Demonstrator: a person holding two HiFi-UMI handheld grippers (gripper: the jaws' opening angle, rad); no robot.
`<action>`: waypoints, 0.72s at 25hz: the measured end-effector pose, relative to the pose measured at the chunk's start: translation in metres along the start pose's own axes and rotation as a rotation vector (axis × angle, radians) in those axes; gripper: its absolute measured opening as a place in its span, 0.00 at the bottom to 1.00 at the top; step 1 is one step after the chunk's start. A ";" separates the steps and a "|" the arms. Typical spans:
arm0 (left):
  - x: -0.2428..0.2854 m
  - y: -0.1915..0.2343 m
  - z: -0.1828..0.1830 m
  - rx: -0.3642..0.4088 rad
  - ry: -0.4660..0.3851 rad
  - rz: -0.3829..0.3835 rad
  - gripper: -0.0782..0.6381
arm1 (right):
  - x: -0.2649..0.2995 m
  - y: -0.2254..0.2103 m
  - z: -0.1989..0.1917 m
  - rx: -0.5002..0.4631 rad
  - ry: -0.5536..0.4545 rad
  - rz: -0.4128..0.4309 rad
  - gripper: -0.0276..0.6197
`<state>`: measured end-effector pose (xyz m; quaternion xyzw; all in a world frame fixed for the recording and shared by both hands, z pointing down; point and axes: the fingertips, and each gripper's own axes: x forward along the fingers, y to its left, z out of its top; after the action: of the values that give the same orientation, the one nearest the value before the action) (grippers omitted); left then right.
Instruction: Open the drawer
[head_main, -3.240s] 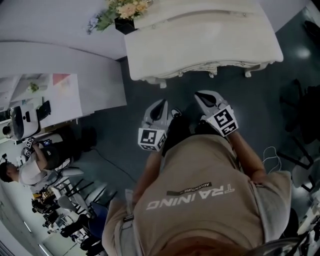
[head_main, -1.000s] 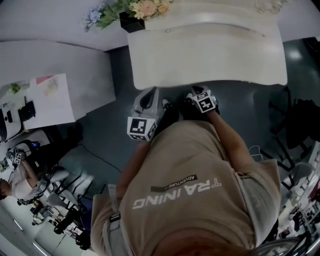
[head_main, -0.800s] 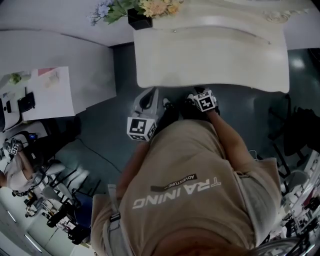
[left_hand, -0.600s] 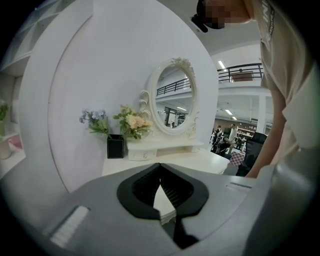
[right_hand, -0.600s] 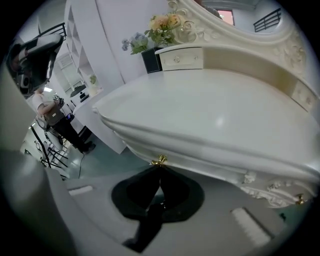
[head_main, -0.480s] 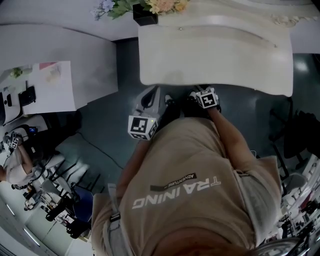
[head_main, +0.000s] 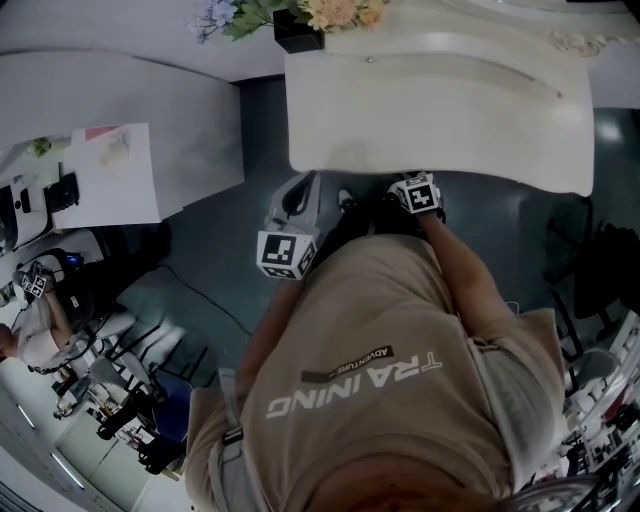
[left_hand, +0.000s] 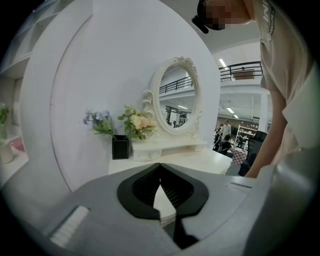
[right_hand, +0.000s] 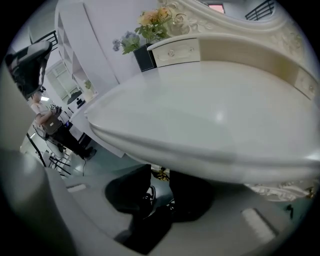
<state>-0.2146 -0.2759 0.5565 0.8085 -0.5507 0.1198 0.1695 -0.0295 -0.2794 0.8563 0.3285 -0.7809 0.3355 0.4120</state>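
Only the right gripper view shows a gilt handle (right_hand: 159, 173) under the bench's (head_main: 440, 110) front edge, between the right tongs (right_hand: 159, 181) (just been opening, not gripping it). The left tongs (left_hand: 160, 168) are clenched, empty.

A curved white wall (left_hand: 100, 75) rises behind an oval mirror (left_hand: 178, 97) — dark grey floor (head_main: 260, 140) below.

The desk (right_hand: 215, 100) top is cream, smooth and glossy, with a soft highlight. The left gripper (left_hand: 160, 167) has a matt grey plastic shell; its fingers (left_hand: 144, 186) are black and finely ribbed. At six o'clock in the head view, the shirt (head_main: 380, 330) is beige cloth.
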 end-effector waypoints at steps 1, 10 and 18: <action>-0.001 0.003 0.000 0.000 0.002 0.005 0.12 | 0.003 0.000 0.000 0.002 0.003 -0.003 0.23; -0.027 0.024 -0.012 -0.023 0.020 0.059 0.12 | 0.020 -0.002 -0.005 0.049 0.043 -0.064 0.25; -0.044 0.026 -0.019 -0.033 0.012 0.046 0.12 | 0.019 0.001 -0.010 0.027 0.085 -0.056 0.25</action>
<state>-0.2549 -0.2392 0.5607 0.7920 -0.5699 0.1194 0.1835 -0.0347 -0.2753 0.8770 0.3412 -0.7486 0.3478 0.4497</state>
